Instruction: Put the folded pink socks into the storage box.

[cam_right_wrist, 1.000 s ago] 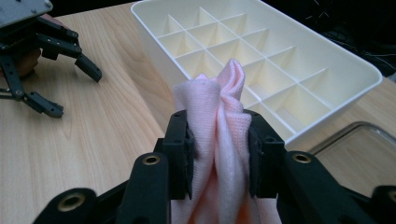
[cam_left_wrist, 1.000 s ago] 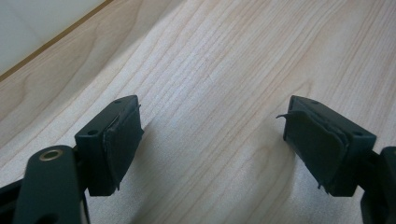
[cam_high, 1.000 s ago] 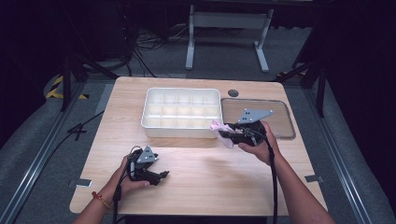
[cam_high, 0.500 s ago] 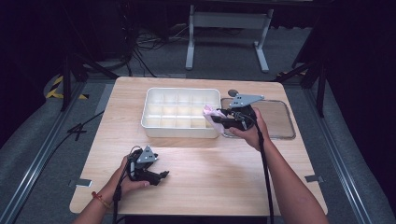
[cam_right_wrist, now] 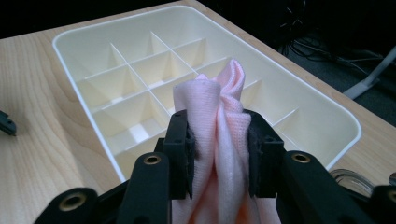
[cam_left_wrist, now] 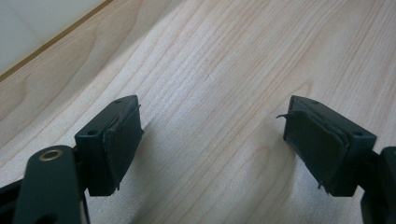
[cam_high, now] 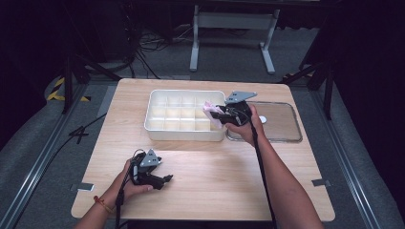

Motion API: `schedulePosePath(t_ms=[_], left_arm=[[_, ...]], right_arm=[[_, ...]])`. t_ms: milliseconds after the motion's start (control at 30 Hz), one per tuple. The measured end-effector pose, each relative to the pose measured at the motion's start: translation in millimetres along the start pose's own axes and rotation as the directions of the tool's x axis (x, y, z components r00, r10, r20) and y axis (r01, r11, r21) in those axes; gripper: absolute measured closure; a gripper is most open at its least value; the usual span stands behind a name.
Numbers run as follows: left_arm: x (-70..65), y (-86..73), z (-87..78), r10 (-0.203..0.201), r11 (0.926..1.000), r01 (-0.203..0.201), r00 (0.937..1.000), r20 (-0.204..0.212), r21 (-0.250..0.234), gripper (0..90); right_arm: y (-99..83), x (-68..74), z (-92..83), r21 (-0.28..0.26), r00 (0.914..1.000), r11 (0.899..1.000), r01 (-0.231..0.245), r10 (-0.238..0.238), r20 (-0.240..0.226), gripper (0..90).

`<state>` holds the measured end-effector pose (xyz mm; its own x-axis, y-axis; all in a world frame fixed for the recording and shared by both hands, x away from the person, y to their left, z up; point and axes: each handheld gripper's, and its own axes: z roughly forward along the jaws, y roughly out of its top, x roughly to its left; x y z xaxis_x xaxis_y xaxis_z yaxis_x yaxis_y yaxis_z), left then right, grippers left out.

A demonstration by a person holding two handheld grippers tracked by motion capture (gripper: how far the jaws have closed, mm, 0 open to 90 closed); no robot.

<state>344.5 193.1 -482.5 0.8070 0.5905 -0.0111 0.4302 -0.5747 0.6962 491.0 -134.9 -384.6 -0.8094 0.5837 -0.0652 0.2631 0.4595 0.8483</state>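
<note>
My right claw (cam_right_wrist: 217, 154) pinches the soft pink knitted cloth (cam_right_wrist: 219, 112) mid-bunch, over the white plastic divided tray (cam_high: 157, 125) toward the table's far edge. It looks light, limp and droopy, so I'd keep gripping the gathered folds. My left claw (cam_left_wrist: 212, 144) gapes empty near the front edge.

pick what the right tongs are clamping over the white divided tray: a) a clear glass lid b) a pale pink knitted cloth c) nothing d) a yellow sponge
b: in the right gripper view the right tongs press their pads on a bunched pale pink knitted cloth, above the white divided plastic tray.
</note>
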Motion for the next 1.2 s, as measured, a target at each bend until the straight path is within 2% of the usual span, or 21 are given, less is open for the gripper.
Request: schedulePosePath(t_ms=[100, 367, 533, 667, 700, 733, 800, 900, 1000, 1067, 1200], left_arm=[[-0.2, -0.1, 0.2, -0.004, 1.0000, 0.004, 1.0000, 0.000, -0.003, 19.5], [-0.1, -0.1, 0.1, 0.000, 1.0000, 0.000, 1.0000, -0.001, -0.001, 19.5], [-0.3, -0.1, 0.3, -0.003, 1.0000, 0.003, 1.0000, 0.000, -0.003, 19.4], [-0.3, -0.1, 0.3, -0.004, 1.0000, 0.004, 1.0000, 0.000, -0.004, 19.5], [-0.3, -0.1, 0.3, -0.004, 1.0000, 0.004, 1.0000, 0.000, -0.004, 19.5], [-0.3, -0.1, 0.3, -0.003, 1.0000, 0.003, 1.0000, 0.000, -0.004, 19.5], [-0.3, -0.1, 0.3, -0.003, 1.0000, 0.003, 1.0000, 0.000, -0.004, 19.4], [-0.3, -0.1, 0.3, -0.004, 1.0000, 0.004, 1.0000, 0.000, -0.004, 19.5], [-0.4, -0.2, 0.3, -0.004, 1.0000, 0.004, 1.0000, 0.000, -0.004, 19.5], [-0.4, -0.2, 0.2, -0.003, 1.0000, 0.003, 1.0000, 0.000, -0.004, 19.4], [-0.3, -0.2, 0.2, -0.002, 1.0000, 0.002, 1.0000, 0.000, -0.004, 19.4]], right_arm=[[-3.8, -2.5, 7.1, 0.021, 0.9999, 1.000, -0.013, 0.013, -0.004, 66.3], [-15.1, -2.5, 16.2, 0.058, 1.0000, 0.998, -0.004, 0.005, -0.008, 65.7], [-17.2, -4.5, 15.4, 0.111, 0.9994, 0.993, 0.033, -0.033, -0.007, 64.7], [-16.9, -4.6, 19.9, 0.175, 0.9969, 0.981, 0.078, -0.076, -0.021, 64.7], [-16.9, -4.6, 19.9, 0.175, 0.9969, 0.981, 0.078, -0.076, -0.021, 64.7], [-16.0, -3.6, 23.4, 0.209, 0.9947, 0.973, 0.102, -0.097, -0.033, 64.2], [-15.3, -2.9, 24.7, 0.220, 0.9948, 0.970, 0.102, -0.098, -0.029, 63.2], [-13.2, -4.8, 26.9, 0.248, 0.9971, 0.966, 0.075, -0.070, -0.032, 60.1], [-11.4, -7.0, 26.0, 0.277, 0.9974, 0.958, 0.071, -0.064, -0.032, 54.9], [-9.9, -7.2, 25.8, 0.295, 0.9975, 0.953, 0.071, -0.066, -0.025, 54.9], [-4.0, -3.2, 23.3, 0.350, 0.9920, 0.928, 0.124, -0.124, -0.021, 57.5]])
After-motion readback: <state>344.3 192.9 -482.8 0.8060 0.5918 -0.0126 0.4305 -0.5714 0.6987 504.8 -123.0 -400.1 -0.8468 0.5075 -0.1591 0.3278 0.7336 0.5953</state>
